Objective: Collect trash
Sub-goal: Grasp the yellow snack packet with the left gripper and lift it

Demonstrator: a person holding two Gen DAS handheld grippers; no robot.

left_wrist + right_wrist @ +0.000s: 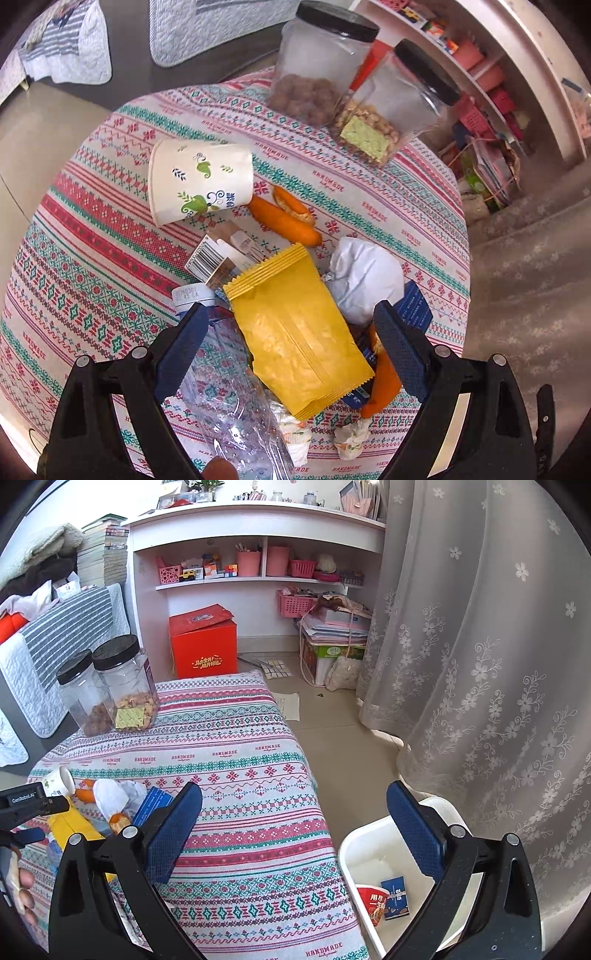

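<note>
Two tools, both spread wide and holding nothing. Our left tool [291,317] hangs over the yellow wrapper [295,332], which lies atop the litter heap on the desk [92,266]. We judge it feather-light, crinkly and slick, so pinch its crimped end seam. Our right tool [295,812] hovers beside the white bin [365,853] on the floor.

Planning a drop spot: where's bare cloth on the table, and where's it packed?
Free: the wide stretch of tablecloth between the two jars and the white bin, along the curtain-side edge. Crowded: the trash pile around the yellow wrapper, paper cup and plastic bottle under the left gripper.
</note>
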